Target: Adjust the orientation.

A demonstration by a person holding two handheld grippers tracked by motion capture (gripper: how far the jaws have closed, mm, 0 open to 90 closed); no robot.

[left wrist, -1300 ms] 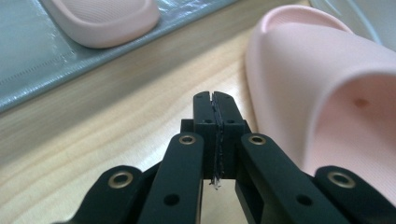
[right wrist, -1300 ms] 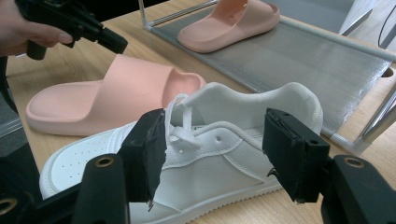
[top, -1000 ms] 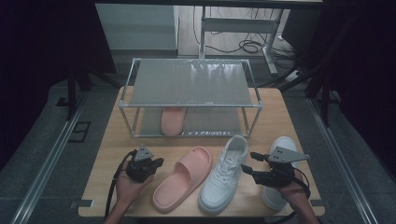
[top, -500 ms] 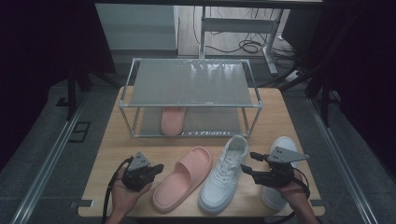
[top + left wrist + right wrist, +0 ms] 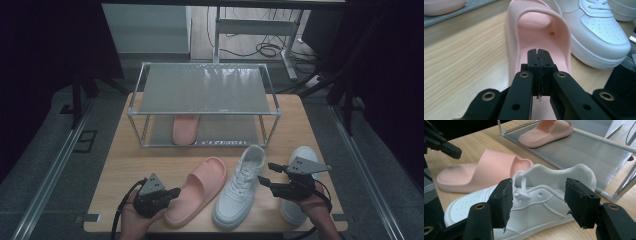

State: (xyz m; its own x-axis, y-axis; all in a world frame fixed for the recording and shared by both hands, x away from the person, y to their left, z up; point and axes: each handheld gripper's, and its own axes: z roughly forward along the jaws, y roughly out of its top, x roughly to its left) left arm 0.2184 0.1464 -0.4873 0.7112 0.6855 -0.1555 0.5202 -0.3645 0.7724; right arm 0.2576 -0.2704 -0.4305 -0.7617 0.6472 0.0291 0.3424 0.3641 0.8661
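Note:
A pink slide (image 5: 200,189) lies on the wooden table (image 5: 125,175), and a white sneaker (image 5: 242,185) lies just right of it. My left gripper (image 5: 175,192) is at the slide's heel end, shut with nothing between its jaws. In the left gripper view the closed fingertips (image 5: 538,53) hang over the slide's footbed (image 5: 541,27) and point at the strap opening. My right gripper (image 5: 267,175) stands open beside the sneaker. In the right gripper view its pads (image 5: 504,202) frame the sneaker (image 5: 536,192) without touching it.
A metal two-level rack (image 5: 205,90) stands at the back, with a second pink slide (image 5: 185,129) on its lower shelf. Another white sneaker (image 5: 302,155) lies at the right under my right hand. The table's near edge is close behind both hands.
The left gripper has drawn back toward the table's near edge, along the slide's left side to its heel, staying shut. The right gripper has not moved.

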